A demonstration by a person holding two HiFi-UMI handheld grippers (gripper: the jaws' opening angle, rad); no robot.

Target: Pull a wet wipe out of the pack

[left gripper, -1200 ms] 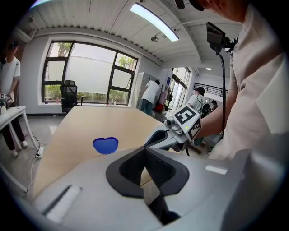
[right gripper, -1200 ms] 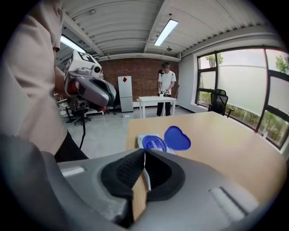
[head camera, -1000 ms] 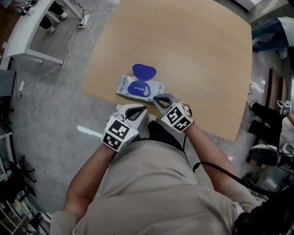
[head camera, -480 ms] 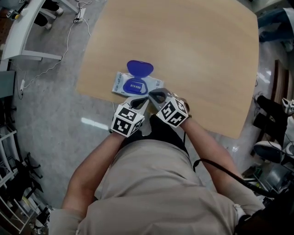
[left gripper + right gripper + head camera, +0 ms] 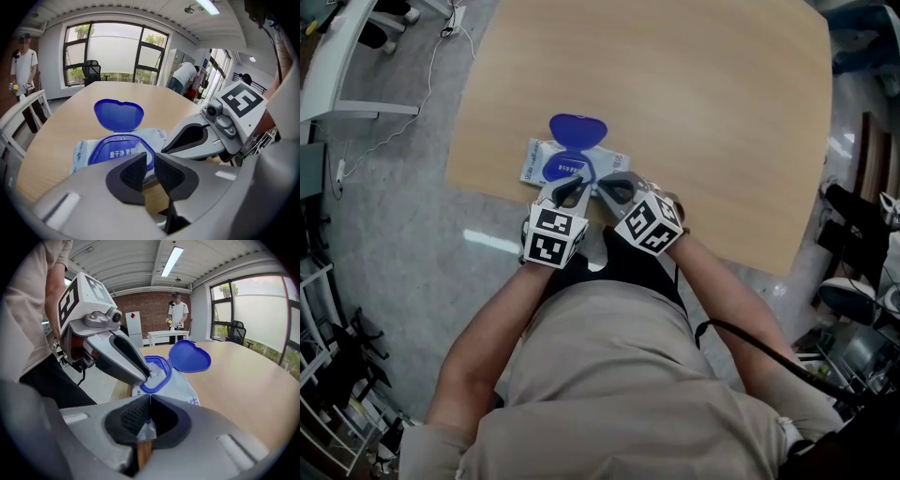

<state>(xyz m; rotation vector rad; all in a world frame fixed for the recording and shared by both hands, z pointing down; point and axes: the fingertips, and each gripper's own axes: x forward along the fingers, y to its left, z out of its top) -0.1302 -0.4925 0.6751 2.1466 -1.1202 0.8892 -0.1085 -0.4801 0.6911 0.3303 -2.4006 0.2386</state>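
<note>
A white and blue wet wipe pack [image 5: 536,167] lies near the front edge of the wooden table [image 5: 694,112], with its blue lid [image 5: 578,129] flipped open. My left gripper [image 5: 578,181] has its tips at the pack's blue-ringed opening [image 5: 157,369], where white wipe shows. In the left gripper view its jaws [image 5: 149,157] stand a narrow gap apart, and I see nothing between them. My right gripper [image 5: 602,185] is shut at the pack's near right edge. A pale corner of the pack [image 5: 187,390] shows between its jaws [image 5: 149,401].
The table's front edge runs just below the pack, with grey floor and cables beyond it. A white desk [image 5: 337,66] stands at far left. One person [image 5: 23,65] stands by the window, another [image 5: 178,310] by the brick wall.
Both grippers have moved forward from the table's edge onto the pack. The left one has come up to the opening and the right one has stayed at the pack's near right edge.
</note>
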